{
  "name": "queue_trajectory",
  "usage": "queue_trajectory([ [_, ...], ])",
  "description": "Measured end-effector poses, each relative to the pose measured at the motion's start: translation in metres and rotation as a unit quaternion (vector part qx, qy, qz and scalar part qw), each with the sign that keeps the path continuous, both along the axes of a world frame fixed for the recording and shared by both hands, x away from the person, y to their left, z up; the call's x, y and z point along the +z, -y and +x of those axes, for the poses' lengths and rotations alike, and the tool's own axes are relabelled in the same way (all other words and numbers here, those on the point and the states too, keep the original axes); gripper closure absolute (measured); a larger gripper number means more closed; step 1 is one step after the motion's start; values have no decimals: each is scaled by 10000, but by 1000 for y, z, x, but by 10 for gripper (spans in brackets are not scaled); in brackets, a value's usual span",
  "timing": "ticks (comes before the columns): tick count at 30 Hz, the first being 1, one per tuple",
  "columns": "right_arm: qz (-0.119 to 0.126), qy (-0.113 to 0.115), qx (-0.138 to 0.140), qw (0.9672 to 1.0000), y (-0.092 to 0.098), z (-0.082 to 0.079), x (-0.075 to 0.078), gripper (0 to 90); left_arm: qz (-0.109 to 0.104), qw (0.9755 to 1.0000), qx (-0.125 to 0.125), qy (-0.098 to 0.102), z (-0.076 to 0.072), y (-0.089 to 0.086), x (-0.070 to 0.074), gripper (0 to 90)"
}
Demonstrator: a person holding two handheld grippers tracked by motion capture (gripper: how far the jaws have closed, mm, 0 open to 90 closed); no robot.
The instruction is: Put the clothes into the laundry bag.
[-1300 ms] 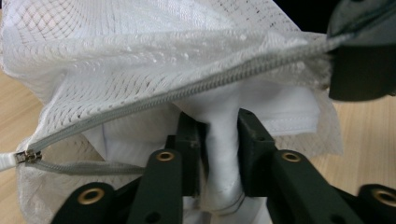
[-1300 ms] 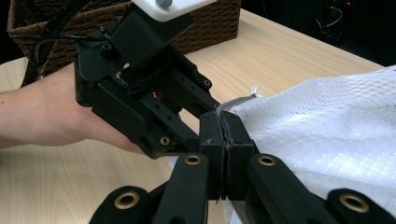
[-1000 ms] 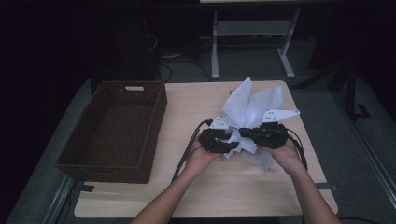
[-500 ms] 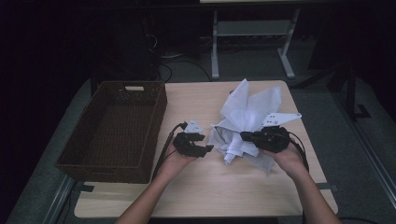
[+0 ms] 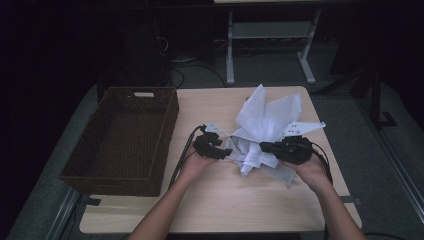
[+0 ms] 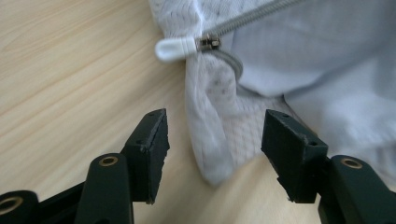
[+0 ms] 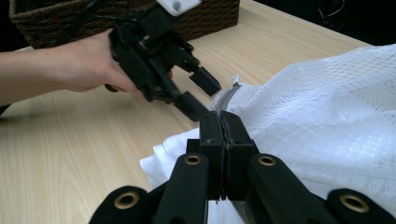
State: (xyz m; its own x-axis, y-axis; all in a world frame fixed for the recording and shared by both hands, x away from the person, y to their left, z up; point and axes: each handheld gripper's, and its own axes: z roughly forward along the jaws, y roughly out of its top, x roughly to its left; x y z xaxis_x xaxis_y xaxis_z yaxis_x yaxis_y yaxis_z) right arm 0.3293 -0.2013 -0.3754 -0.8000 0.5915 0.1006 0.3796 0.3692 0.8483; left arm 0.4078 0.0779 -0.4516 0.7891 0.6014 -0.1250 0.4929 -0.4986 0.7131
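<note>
Mesh laundry bag [image 5: 265, 125], no legible writing

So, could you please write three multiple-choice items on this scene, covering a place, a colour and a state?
1. Where does the wicker basket stand?
A. left of the mesh bag
B. right of it
C. on top of it

2. What colour is the zipper pull?
A. red
B. white
C. black

3. How do the left hand-held gripper jaws stand?
A. pressed shut
B. apart, fabric between
C. clamped on the basket

Answers: 1 A, the basket is at the table's left in the high view. 2 B, the left gripper view shows it white. 3 B, the pads stand clear of the fold.
</note>
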Motion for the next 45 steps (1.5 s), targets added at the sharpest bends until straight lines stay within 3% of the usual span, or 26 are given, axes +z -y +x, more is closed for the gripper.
queue_trajectory([
  [3, -4, 8, -3, 10000, 0, 0, 0, 885, 158, 9998, -93, 13, 6, 7, -2, 549],
  [7, -23, 20, -9, 10000, 0, 1, 0, 884, 182, 9996, -237, -6, 7, 8, -4, 826],
  [9, -29, 18, -21, 10000, 1, 1, -1, 885, 201, 9994, -290, -54, 6, 6, -4, 873],
  [18, -79, -14, -106, 9999, 3, 4, -4, 882, 188, 9987, -460, -133, -8, 1, 0, 882],
  [30, -170, -92, -288, 9994, 8, 9, -13, 882, -30, 9970, -698, -331, -36, -9, 4, 883],
  [39, -247, -142, -373, 9989, 11, 11, -19, 875, 68, 9933, -1084, -382, -70, -7, 4, 882],
  [45, 35, -239, -468, 9986, 20, -2, -12, 619, 91, 9937, -1046, -392, -78, -8, -3, 881],
])
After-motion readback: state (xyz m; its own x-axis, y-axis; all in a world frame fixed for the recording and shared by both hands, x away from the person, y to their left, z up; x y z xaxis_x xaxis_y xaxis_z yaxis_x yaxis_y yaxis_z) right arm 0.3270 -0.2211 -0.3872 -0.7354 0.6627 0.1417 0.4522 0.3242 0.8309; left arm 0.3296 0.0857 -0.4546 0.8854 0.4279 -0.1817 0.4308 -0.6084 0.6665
